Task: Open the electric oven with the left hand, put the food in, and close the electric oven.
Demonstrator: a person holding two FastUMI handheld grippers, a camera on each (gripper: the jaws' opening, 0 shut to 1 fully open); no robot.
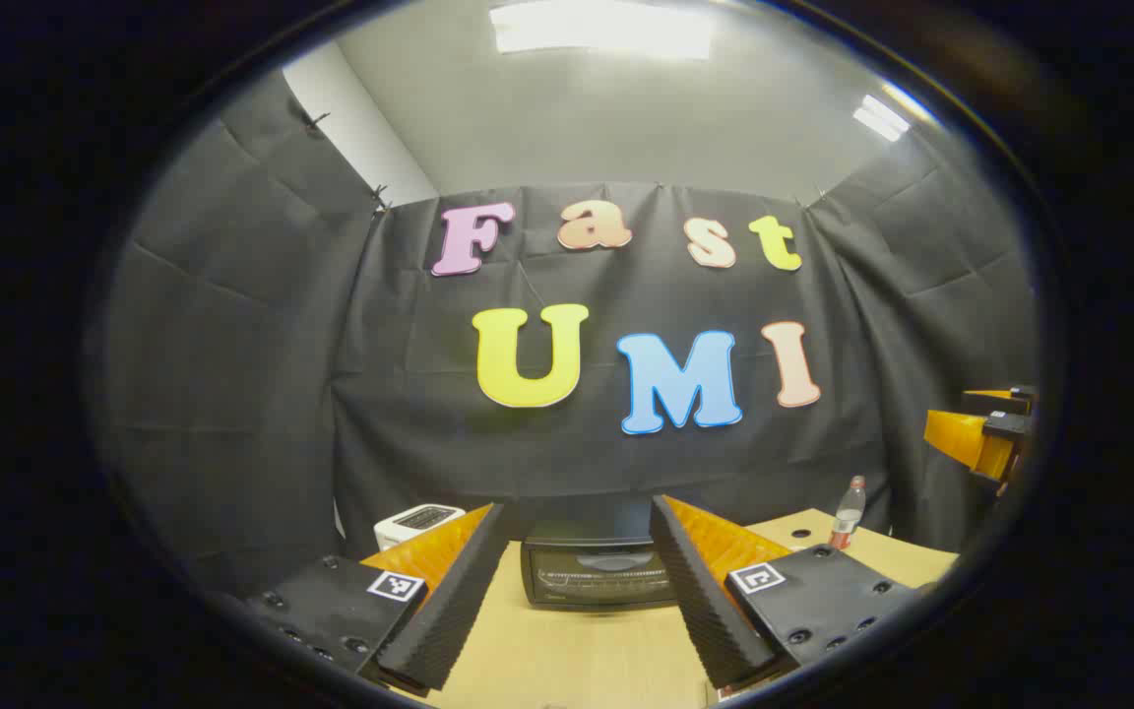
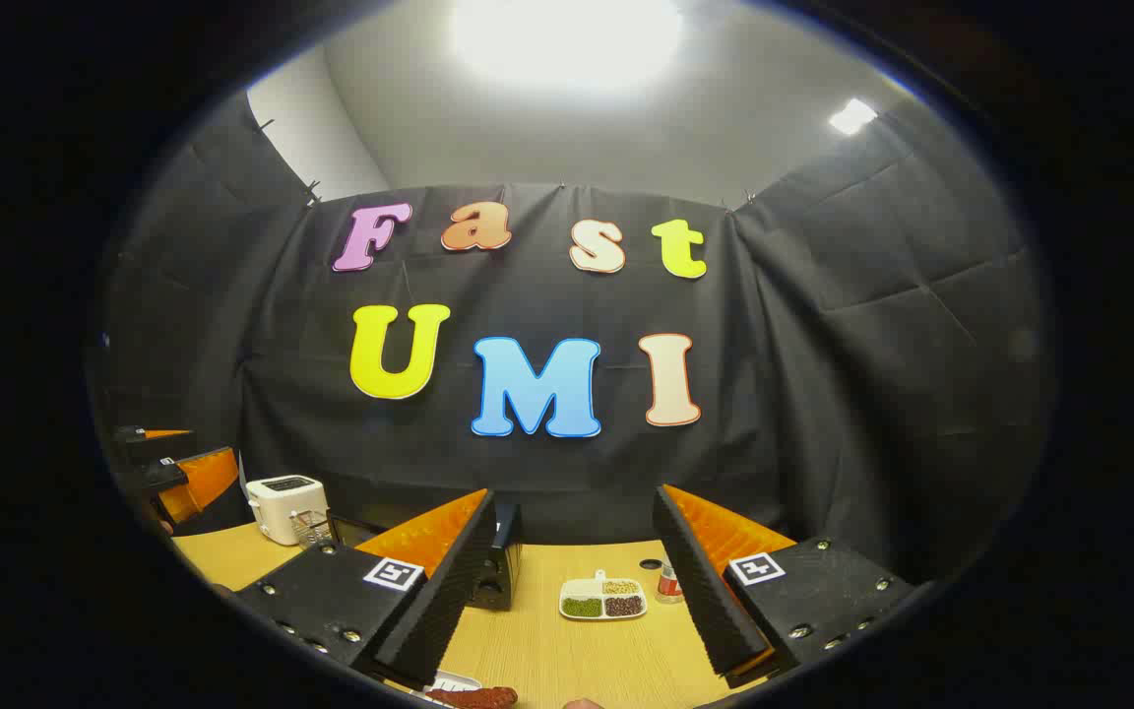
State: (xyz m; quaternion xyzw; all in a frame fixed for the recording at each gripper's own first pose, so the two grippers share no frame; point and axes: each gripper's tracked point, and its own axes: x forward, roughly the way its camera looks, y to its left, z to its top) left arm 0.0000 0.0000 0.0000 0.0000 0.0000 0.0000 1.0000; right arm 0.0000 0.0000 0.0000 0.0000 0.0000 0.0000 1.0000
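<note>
A black electric oven (image 1: 597, 573) stands on the wooden table (image 1: 577, 660) straight ahead of my left gripper (image 1: 577, 506), its glass door closed. That gripper hangs open above the table, short of the oven, holding nothing. In the right gripper view the oven (image 2: 500, 571) is mostly hidden behind one finger. Reddish-brown food (image 2: 473, 697) lies on a white plate at the bottom edge, just below my right gripper (image 2: 575, 495), which is open and holds nothing.
A white toaster (image 1: 416, 522) sits left of the oven. A plastic bottle (image 1: 848, 512) stands to the right. A white divided dish of beans (image 2: 603, 598) lies mid-table. The other gripper shows at the right edge (image 1: 985, 433) and at the left edge (image 2: 168, 473).
</note>
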